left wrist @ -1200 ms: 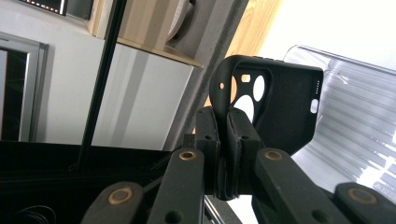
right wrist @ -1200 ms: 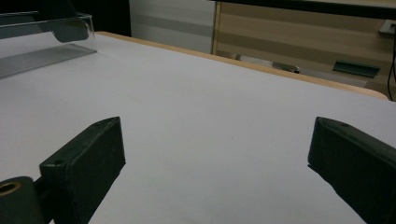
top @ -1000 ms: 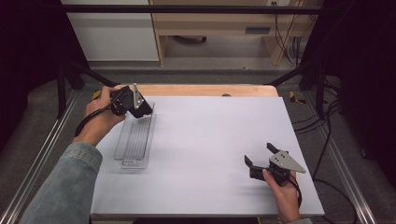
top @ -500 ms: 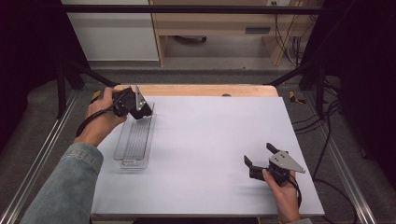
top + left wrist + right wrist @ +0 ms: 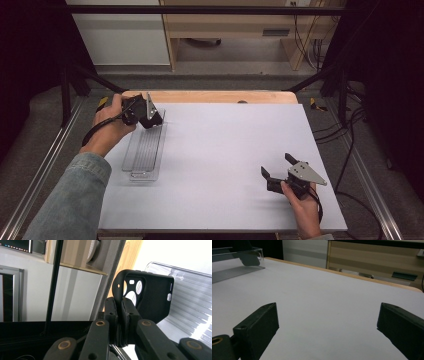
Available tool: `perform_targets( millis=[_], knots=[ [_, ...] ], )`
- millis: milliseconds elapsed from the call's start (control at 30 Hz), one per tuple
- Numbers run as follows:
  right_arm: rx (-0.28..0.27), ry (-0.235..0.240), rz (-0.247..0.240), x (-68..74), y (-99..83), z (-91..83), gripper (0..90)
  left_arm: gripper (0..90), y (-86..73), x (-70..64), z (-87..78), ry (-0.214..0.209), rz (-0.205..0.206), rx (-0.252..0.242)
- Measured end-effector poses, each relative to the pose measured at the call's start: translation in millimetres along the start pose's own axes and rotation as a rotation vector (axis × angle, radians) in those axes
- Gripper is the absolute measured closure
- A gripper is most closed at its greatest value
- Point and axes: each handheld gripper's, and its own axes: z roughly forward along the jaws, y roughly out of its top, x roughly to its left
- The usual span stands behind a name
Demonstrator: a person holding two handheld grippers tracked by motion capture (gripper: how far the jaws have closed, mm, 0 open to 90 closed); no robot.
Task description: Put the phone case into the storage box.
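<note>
Left gripper clamps phone case edge over tray | right gripper spread, empty

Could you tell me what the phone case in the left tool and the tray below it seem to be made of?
The phone case looks like matte black soft rubber or silicone: dull, with rounded moulded cutouts. The tray appears to be clear, glossy plastic with a ribbed floor; the white table shows through it.
</note>
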Motion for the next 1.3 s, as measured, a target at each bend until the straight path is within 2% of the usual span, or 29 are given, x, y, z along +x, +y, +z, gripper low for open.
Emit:
perform_targets(
  millis=[1300],
  knots=[
    [0.001, 0.003, 0.006, -0.1, -0.6, 0.1, 4.0, 83.9, 7.5, 4.1, 4.9, -0.020, 0.034, -0.011]
  ],
)
